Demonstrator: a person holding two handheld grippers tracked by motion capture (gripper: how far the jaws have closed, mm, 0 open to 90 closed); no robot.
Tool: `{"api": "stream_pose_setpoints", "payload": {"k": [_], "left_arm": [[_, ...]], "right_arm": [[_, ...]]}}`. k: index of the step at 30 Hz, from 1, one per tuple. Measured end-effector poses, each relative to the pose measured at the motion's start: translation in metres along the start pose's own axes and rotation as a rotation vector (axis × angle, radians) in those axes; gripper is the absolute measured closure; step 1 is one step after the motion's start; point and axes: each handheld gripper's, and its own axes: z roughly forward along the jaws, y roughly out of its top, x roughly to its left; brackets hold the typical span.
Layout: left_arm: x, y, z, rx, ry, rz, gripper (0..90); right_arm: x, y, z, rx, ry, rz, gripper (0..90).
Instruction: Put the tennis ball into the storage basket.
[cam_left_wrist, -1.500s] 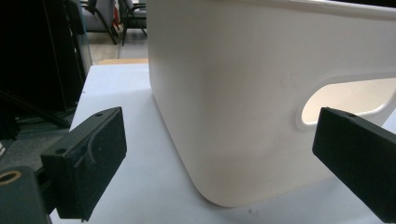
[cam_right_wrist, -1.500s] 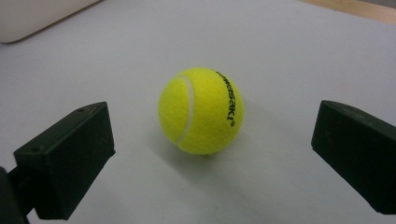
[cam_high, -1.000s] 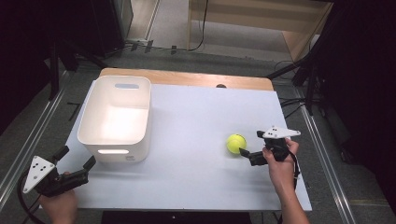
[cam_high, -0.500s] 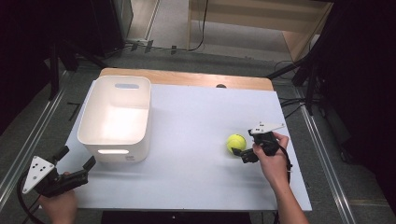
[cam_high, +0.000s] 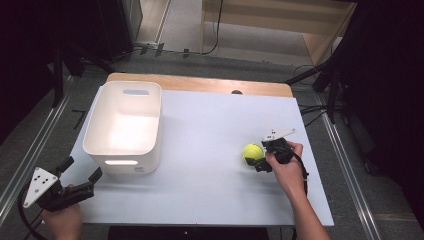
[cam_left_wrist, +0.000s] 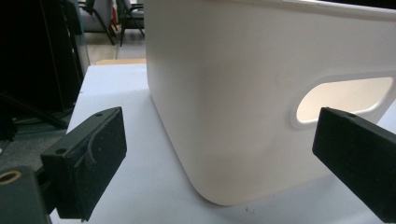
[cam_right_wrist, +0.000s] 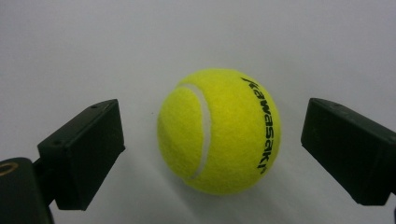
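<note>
Tennis ball (cam_right_wrist: 218, 131), bright yellow-green and fuzzy, sits on the white table (cam_high: 210, 130) toward its right side, well apart from the white bin (cam_high: 125, 125) that stands at the left. In my right gripper view its felt looks clean and even, a pale curved seam runs down its left half, and black lettering reading "kawasaki" runs down its right half. It rests on the table with a soft shadow under it. My right gripper (cam_high: 256, 161) is at the ball's right edge in the high view, with my hand (cam_high: 287, 167) behind it. Its jaws have just been closing, with the ball between them, but a clear gap shows on each side of the ball in the right gripper view, so the pads are not pressing on it and the jaws are open around it. My left gripper (cam_high: 80, 176) is at the near left corner of the table, just beside the bin's near wall. Its jaws stand wide apart with nothing between them, and in the left gripper view they face the bin's rounded corner and the oval handle slot (cam_left_wrist: 343, 95) in its wall.
</note>
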Motion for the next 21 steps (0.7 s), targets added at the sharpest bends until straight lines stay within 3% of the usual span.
{"api": "stream_pose_setpoints", "payload": {"k": [12,21], "left_arm": [[0.0,0.0,0.0,-0.003,-0.003,-0.001,2.8],[0.0,0.0,-0.001,-0.009,-0.002,-0.011,2.8]], "right_arm": [[0.0,0.001,0.013,0.061,-0.033,0.015,13.3],[-0.002,0.001,0.017,0.08,-0.019,0.028,19.6]]}}
